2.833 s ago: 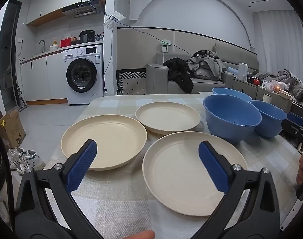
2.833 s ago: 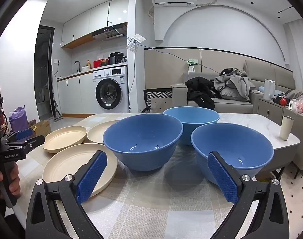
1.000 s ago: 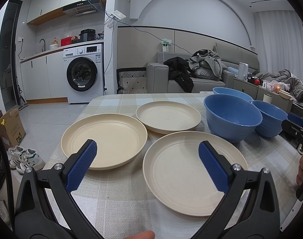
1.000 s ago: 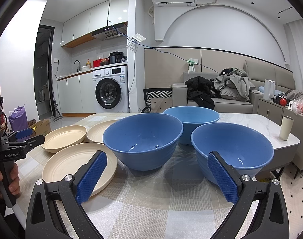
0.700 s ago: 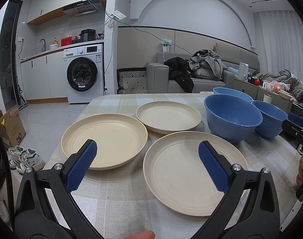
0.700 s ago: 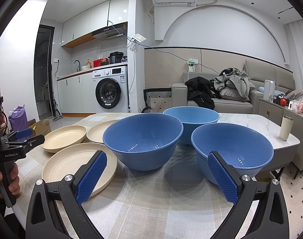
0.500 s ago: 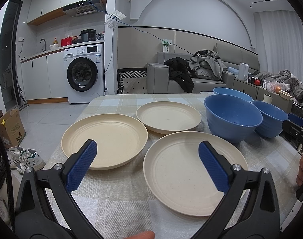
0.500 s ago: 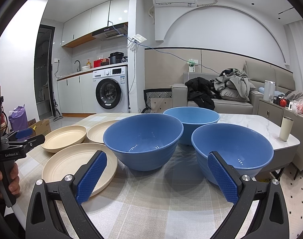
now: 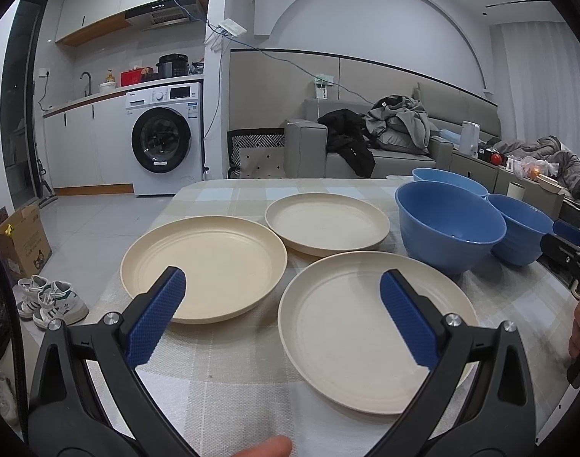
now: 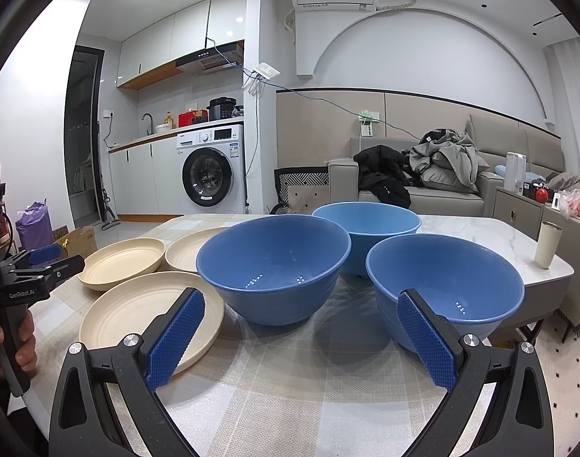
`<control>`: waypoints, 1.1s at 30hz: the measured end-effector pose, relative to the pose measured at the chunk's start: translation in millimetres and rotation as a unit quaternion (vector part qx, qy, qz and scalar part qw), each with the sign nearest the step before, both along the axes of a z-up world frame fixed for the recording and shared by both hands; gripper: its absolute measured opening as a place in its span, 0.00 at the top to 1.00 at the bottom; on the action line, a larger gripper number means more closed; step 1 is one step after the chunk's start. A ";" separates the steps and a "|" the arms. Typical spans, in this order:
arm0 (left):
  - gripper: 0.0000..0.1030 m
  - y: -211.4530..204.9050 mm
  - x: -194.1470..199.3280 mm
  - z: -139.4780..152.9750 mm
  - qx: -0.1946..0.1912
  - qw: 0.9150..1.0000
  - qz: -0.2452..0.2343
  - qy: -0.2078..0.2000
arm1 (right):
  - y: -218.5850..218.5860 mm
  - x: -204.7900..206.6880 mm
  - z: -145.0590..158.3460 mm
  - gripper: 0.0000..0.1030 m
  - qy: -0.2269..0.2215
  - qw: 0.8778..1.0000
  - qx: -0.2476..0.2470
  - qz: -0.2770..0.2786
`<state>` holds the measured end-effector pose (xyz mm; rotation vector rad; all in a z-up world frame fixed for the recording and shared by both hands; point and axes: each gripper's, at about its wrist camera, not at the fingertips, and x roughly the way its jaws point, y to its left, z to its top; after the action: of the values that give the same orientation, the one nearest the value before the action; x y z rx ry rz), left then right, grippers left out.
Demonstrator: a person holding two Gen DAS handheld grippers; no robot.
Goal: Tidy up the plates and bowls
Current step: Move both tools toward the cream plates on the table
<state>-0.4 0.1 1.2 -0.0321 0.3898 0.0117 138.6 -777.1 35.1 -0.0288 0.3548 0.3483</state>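
Sorting not begun: three plates [image 9: 377, 337] and three bowls [image 10: 272, 266] lie unstacked on tabletop [image 10: 309, 392]; left claw [image 9: 282, 314] and right claw [image 10: 299, 337] wide open, empty.

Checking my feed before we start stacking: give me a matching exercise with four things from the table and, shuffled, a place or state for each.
Things:
1. nearest cream plate
2. far cream plate
3. pale cup
4. left tongs

Places or states:
A. open, holding nothing
B. bare marble at the table's right end
C. under the left tongs' right finger
D. behind the other two plates

Pairs: 1-C, 2-D, 3-B, 4-A
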 end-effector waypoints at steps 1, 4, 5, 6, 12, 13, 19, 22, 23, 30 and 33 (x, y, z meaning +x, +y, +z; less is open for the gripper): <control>0.01 -0.5 -0.2 0.0 0.000 1.000 -0.001 -0.001 | 1.7 -0.1 0.8 0.00 0.001 1.000 -0.002 -0.002; 0.01 1.1 -2.1 0.6 -0.002 1.000 -0.004 -0.003 | 6.1 5.1 -0.9 0.00 0.004 1.000 -0.009 -0.005; 0.01 3.0 -1.4 1.1 -0.005 1.000 -0.006 0.000 | 6.8 6.7 -1.0 0.00 0.004 1.000 -0.009 -0.005; 0.01 3.4 -1.0 1.6 -0.008 1.000 -0.008 0.004 | 6.7 7.1 -0.9 0.00 0.006 1.000 -0.005 -0.004; 0.01 8.9 -1.7 9.1 -0.013 1.000 -0.001 0.004 | 17.3 6.4 8.4 0.00 0.008 1.000 -0.008 0.013; 0.01 10.0 -1.8 10.9 -0.013 1.000 0.001 0.005 | 20.0 6.0 10.7 0.00 0.010 1.000 -0.008 0.017; 0.01 19.0 -4.4 25.8 -0.012 1.000 0.010 0.010 | 39.5 8.5 23.3 0.00 0.027 0.999 -0.010 0.037; 0.01 25.4 -6.1 33.7 -0.009 1.000 0.015 0.008 | 49.8 10.0 30.2 0.00 0.033 0.998 -0.007 0.043; 0.01 28.4 -6.9 36.6 -0.010 1.000 0.016 0.007 | 52.5 10.6 32.6 0.00 0.037 0.998 -0.005 0.046; 0.01 47.4 -10.1 55.1 -0.005 0.999 0.029 0.013 | 70.7 15.4 46.1 0.00 0.049 0.997 0.002 0.059; 0.01 55.6 -9.4 62.4 -0.008 0.999 0.034 0.014 | 78.5 16.5 51.8 0.00 0.052 0.996 0.002 0.067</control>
<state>-9.8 55.7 63.6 -0.0612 0.4174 0.0769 155.1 -698.6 86.8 -0.0309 0.4575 0.4853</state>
